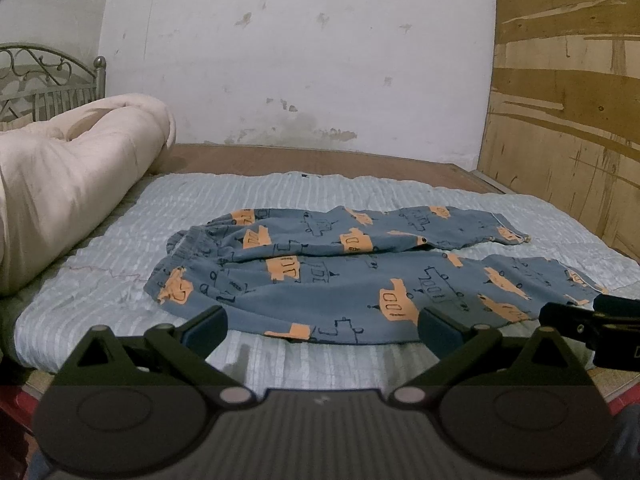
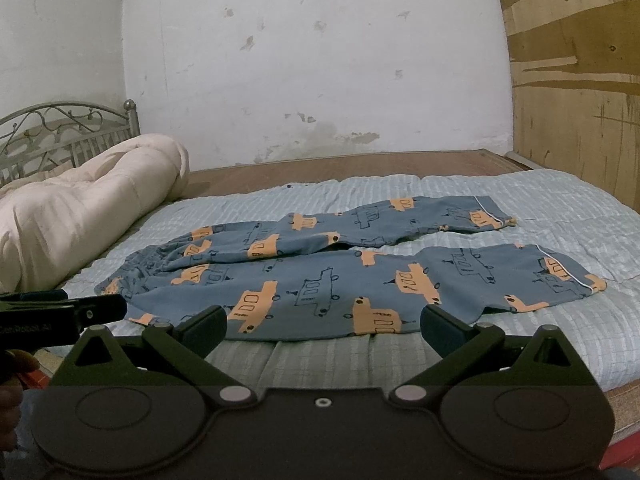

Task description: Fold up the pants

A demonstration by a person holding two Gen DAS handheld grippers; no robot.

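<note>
Left wrist view: left gripper [image 1: 322, 326] jaws wide apart, empty; right gripper [image 2: 323, 326] likewise apart, holding nothing. Just ahead of both lie the pants [image 1: 320, 276], spread flat on the pale quilt [image 1: 100, 264], waistband ahead-left, cuffs ahead-right, legs parted. Judged thin, light, limp cloth; pinch the near leg's edge at waistband and cuff. Beyond left, rolled duvet [image 1: 72, 168].

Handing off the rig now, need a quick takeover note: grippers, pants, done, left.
Left gripper: open, empty, at the near edge of the pants, toward the waistband.
Right gripper: open, empty, at the near edge, further toward the cuffs.
Pants: spread flat on the light blue quilt, waistband left, legs running right, slightly apart.
Done: no fold visible.
Left: grasp, fold one leg over the other, then fold lengthwise.
</note>
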